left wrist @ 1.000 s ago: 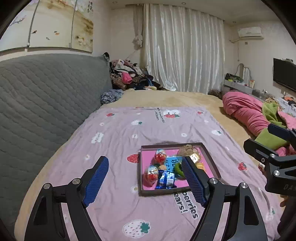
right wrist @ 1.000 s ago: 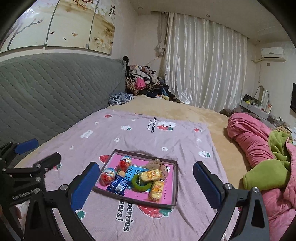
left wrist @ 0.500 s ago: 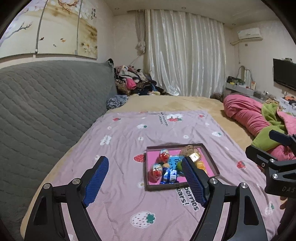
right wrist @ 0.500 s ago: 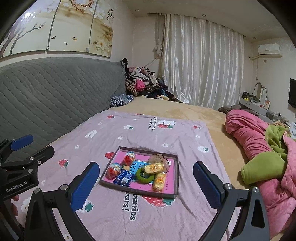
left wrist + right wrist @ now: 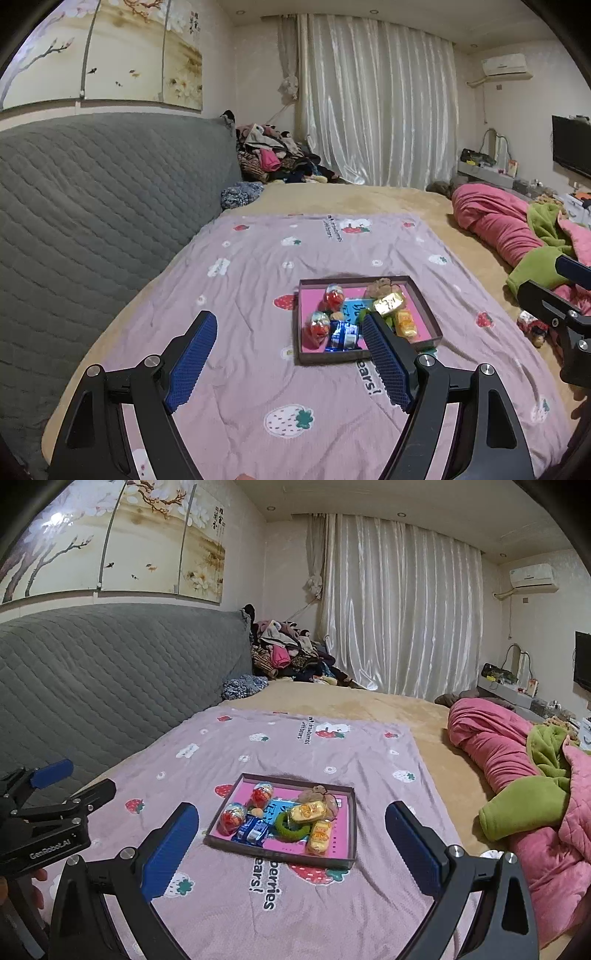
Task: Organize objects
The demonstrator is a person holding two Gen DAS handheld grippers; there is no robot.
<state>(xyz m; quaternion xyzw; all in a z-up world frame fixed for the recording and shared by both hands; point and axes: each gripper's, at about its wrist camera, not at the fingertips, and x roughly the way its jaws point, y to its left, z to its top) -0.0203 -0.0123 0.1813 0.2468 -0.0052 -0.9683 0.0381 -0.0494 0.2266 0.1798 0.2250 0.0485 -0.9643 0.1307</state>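
A shallow dark tray with a pink floor (image 5: 424, 295) (image 5: 349, 812) lies on the purple strawberry blanket. It holds two red toy eggs (image 5: 232, 818), a blue snack packet (image 5: 253, 830), a green ring (image 5: 286, 829), two yellow packets (image 5: 308, 811) and a brown plush (image 5: 314, 794). My left gripper (image 5: 290, 354) is open and empty, held above the blanket just short of the tray. My right gripper (image 5: 291, 843) is open and empty, also short of the tray. Each gripper shows at the edge of the other's view.
The purple blanket (image 5: 258, 266) covers a tan bed. A grey quilted headboard (image 5: 92, 206) rises on the left. A pink and green duvet (image 5: 517, 768) is heaped on the right. A clothes pile (image 5: 288, 657) lies at the far end. A small object (image 5: 532, 326) lies by the duvet.
Both grippers have drawn back and risen from the tray, which now looks smaller and farther. Both jaws stay open and empty.
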